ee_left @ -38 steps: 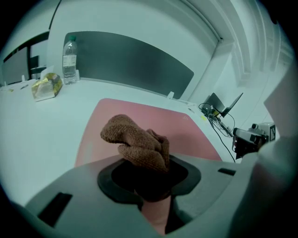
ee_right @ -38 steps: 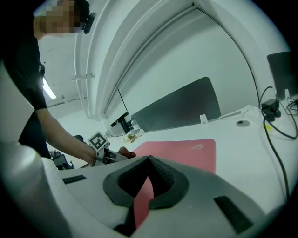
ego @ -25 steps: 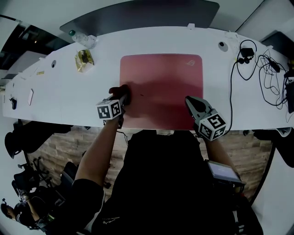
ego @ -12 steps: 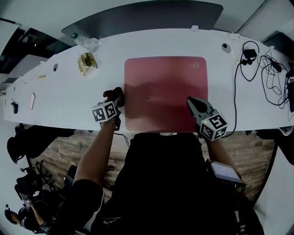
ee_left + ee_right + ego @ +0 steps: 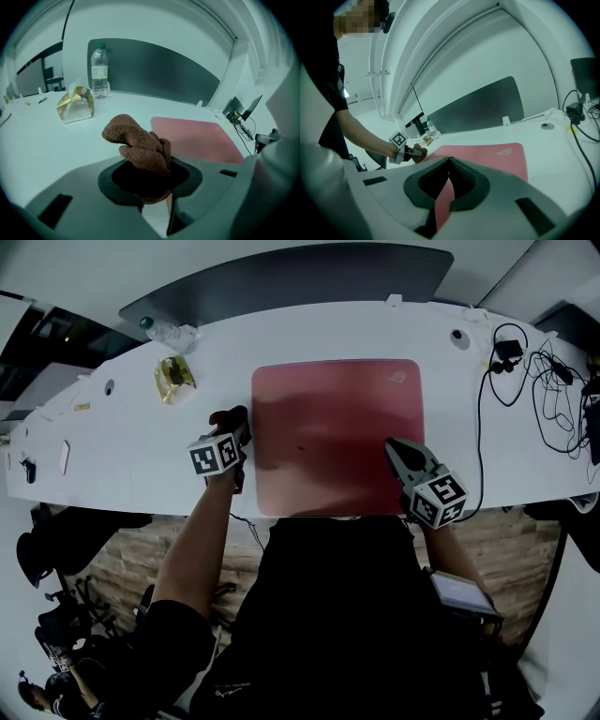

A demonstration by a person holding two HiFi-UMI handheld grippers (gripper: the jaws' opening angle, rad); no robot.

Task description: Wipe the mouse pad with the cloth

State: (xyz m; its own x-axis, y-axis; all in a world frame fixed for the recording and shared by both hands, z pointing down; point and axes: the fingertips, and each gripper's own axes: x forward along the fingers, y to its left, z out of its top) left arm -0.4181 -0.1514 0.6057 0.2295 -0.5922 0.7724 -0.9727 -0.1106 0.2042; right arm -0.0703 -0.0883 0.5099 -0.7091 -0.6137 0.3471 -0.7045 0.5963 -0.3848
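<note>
A pink mouse pad point(image 5: 337, 432) lies flat in the middle of the white desk point(image 5: 112, 446). My left gripper point(image 5: 234, 434) is shut on a bunched brown cloth point(image 5: 229, 417), just off the pad's left edge over bare desk. In the left gripper view the cloth point(image 5: 138, 145) sticks out of the left gripper point(image 5: 151, 174), with the pad point(image 5: 197, 136) ahead to the right. My right gripper point(image 5: 393, 446) is shut and holds nothing, over the pad's near right corner. The right gripper view shows the right gripper point(image 5: 449, 160) above the pad point(image 5: 487, 157), and the cloth point(image 5: 417, 152) far left.
A water bottle point(image 5: 169, 331) and a gold packet point(image 5: 173, 376) sit at the back left of the desk. Tangled black cables point(image 5: 534, 381) lie at the right. A dark panel point(image 5: 291, 277) stands behind the desk. The desk's near edge runs just below both grippers.
My left gripper has carried the cloth leftward, from the pad's left edge onto the white desk beside it. The right gripper has hardly moved.
</note>
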